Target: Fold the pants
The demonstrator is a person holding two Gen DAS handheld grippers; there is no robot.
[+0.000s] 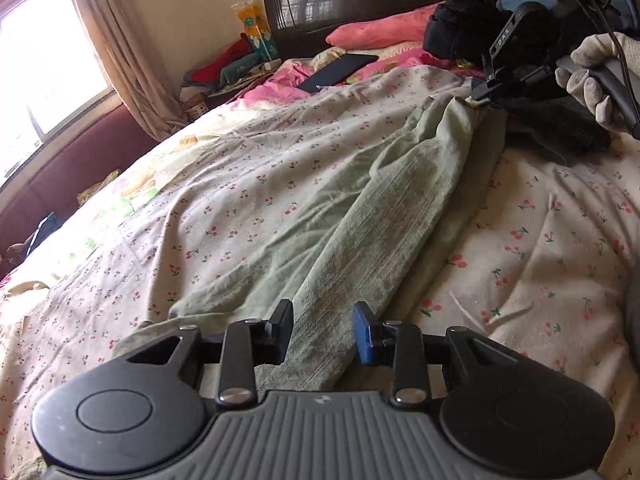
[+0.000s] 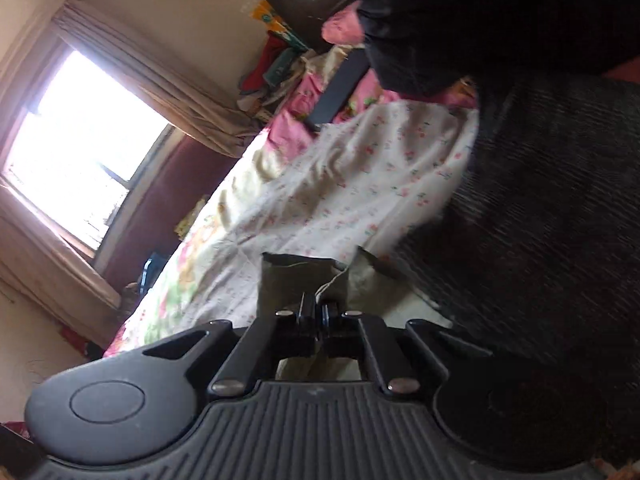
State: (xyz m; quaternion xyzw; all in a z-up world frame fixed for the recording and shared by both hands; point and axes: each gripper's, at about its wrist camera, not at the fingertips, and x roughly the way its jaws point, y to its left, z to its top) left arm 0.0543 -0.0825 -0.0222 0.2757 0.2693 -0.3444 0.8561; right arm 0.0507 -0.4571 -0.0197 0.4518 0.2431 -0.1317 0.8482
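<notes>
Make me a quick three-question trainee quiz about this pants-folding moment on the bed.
1. True or false: the right gripper has its jaws closed on the green pants.
2. The left gripper is: A) open over the pants, B) shut on the phone, C) holding the pink pillow.
3. Fill in: the pants lie on a bedsheet printed with small ____.

Key: 1 true; 2 A; 3 cherries.
</notes>
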